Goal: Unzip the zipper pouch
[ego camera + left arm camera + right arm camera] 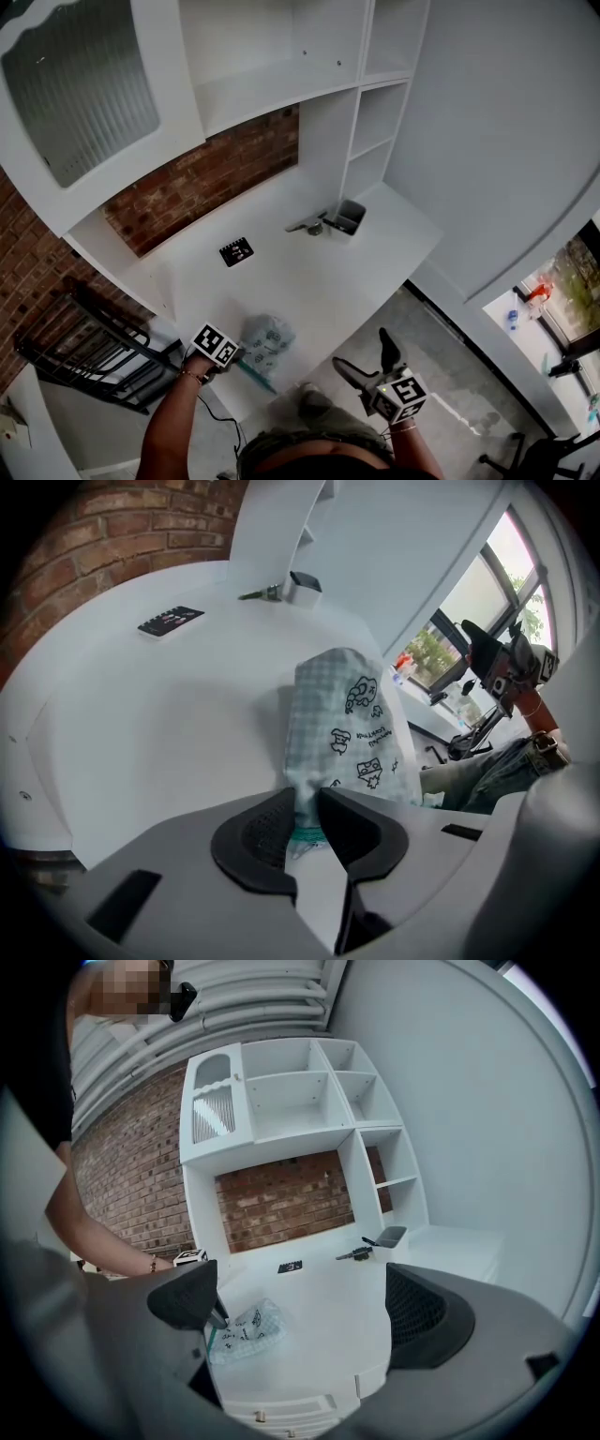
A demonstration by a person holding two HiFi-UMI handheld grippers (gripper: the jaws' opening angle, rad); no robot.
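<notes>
Asker: Pouch end first. What is it held by?
Teller: It is pinched by the left hand-held gripper (pixel 307 803). The jaws are squeezed onto the near end of the zipper pouch (pixel 342 728), right where a green zipper strip (pixel 304 836) is seen.
Asker: Where is the pouch laid?
Teller: It is laid on the white tabletop (pixel 159 733), close to the front edge, with its other end pointed away.
Asker: Is the other one used yet?
Teller: No. The right hand-held gripper (pixel 302 1299) is held out past the front edge, well apart from the pouch. Its jaws are spread wide and nothing is caught between them.
Asker: What is seen farther back?
Teller: A small black card (pixel 171 622) and a grey cup (pixel 302 585) are seen far back, toward the brick wall (pixel 122 536).
Asker: How much is done?
Teller: Only the first hold is made, it is judged. The zipper looks shut. The pull cannot be made out; it has yet to be caught and slid along.
</notes>
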